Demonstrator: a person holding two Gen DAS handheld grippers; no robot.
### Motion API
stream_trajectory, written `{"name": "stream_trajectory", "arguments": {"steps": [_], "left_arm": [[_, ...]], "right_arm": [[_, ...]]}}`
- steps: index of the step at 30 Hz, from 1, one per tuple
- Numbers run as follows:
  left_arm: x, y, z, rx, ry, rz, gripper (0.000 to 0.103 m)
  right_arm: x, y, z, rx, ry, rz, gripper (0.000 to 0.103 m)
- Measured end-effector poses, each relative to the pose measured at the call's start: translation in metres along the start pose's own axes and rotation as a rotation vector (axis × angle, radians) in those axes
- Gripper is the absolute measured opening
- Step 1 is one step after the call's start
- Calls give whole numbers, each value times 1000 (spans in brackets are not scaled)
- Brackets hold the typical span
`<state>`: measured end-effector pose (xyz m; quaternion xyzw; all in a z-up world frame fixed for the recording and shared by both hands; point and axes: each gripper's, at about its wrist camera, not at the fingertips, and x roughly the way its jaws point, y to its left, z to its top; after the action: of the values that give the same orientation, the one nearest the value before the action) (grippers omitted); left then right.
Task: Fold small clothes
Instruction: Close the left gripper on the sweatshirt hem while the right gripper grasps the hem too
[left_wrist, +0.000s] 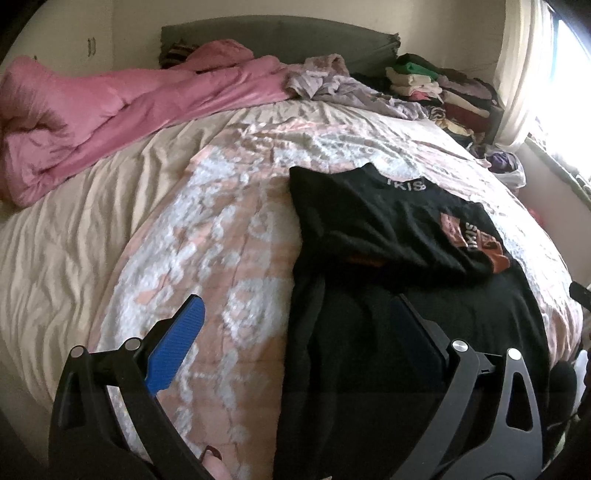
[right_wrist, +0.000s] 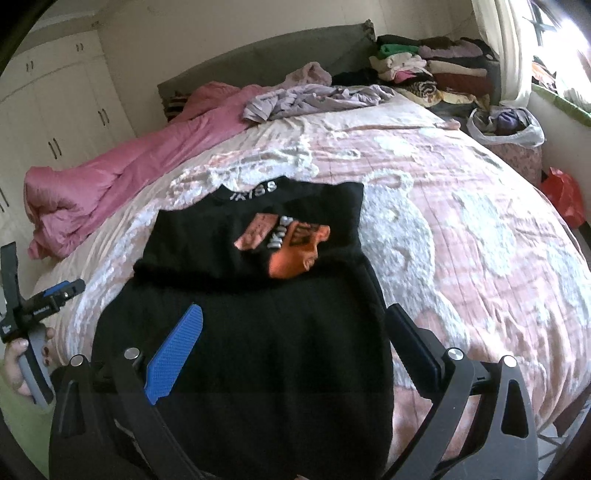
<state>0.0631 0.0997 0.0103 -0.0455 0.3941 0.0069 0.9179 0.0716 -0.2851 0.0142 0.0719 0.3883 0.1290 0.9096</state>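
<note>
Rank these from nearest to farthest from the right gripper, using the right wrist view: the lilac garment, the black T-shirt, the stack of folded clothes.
1. black T-shirt: directly under the open right gripper, on the patterned bedspread.
2. lilac garment: crumpled, up the bed near the headboard.
3. stack of folded clothes: far right corner, beside the curtain.

Black-framed tongs (right_wrist: 291, 328) — 1 ribbed blue pad (right_wrist: 173, 356), silver pivot screws — dark-polished nails on the hand (right_wrist: 26, 362).
</note>
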Motion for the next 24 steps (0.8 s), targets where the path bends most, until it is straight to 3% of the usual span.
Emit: {"name": "stream_trajectory", "arguments": {"steps": [11,19,24], "left_arm": [[-10,21,-40,-27,68,-21,92],[-9,31,-75,-59,156,-88,56],[-4,31,-96,-63,217,-129,45]], "right_arm": [[-3,-5,-26,-13,47,-4,98],[-6,-14,-49,-25,85,-22,98],[-4,-18,-65,-28,127,-31,98]]}}
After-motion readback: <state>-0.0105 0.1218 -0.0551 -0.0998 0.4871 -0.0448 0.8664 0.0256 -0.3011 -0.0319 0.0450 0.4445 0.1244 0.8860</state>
